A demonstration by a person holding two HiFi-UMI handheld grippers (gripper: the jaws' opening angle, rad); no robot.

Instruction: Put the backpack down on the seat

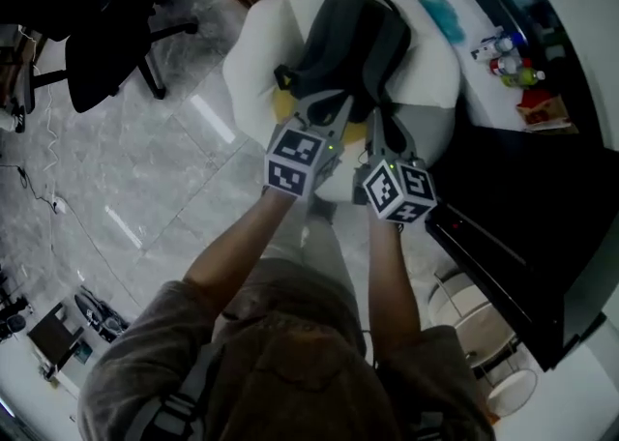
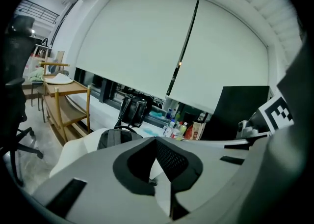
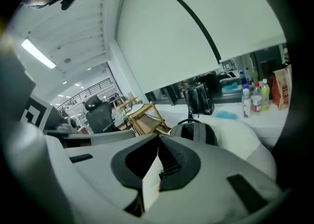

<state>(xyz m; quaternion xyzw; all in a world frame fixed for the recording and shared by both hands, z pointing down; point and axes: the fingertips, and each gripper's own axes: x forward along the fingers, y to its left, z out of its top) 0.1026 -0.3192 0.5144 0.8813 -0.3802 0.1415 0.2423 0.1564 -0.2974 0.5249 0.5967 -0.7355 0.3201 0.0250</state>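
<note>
Head view: 1 backpack (image 1: 353,43) lying on 1 white seat (image 1: 261,43). 2 tools at its near edge: left hand-held gripper (image 1: 327,112), right hand-held gripper (image 1: 379,134).
Left gripper view: jaws closed tip to tip, backpack beyond.
Right gripper view: jaws likewise closed. 3 bottles (image 3: 255,101) on tabletop (image 3: 267,116).

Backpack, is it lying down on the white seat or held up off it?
Lying on it. In the head view the backpack rests across the white seat, and both gripper views show it sitting there.
</note>
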